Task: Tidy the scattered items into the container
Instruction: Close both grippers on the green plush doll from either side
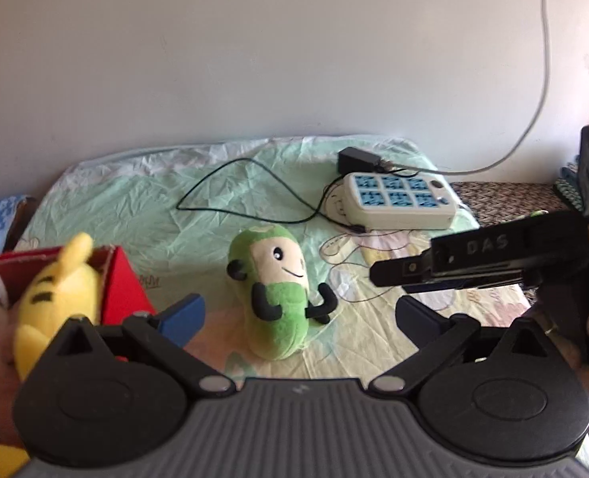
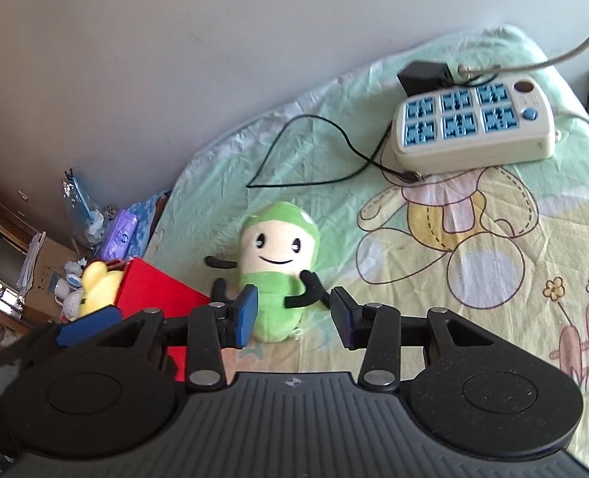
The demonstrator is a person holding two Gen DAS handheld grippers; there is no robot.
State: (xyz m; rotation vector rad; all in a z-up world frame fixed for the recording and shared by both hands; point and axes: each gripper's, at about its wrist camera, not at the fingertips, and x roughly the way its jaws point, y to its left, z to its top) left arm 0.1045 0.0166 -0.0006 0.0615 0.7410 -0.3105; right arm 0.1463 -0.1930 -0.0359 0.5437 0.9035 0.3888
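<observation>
A green plush toy with a cream face and black limbs point(image 1: 276, 290) lies on the cartoon-print bedsheet point(image 1: 143, 207); it also shows in the right wrist view point(image 2: 278, 271). A red box point(image 1: 121, 288) stands to its left and holds a yellow plush point(image 1: 57, 298); both show in the right wrist view, the box point(image 2: 155, 288) and the yellow plush point(image 2: 97, 283). My left gripper point(image 1: 298, 314) is open and empty, just in front of the green plush. My right gripper point(image 2: 294, 316) is open with its jaws on either side of the plush's lower body, not closed on it.
A white power strip with blue sockets point(image 1: 398, 199) and a black adapter point(image 1: 358, 159) lie at the back right, with a thin black cable point(image 1: 246, 187) looping over the sheet. A wall stands behind. Clutter and shelves sit off the bed's left point(image 2: 35, 263).
</observation>
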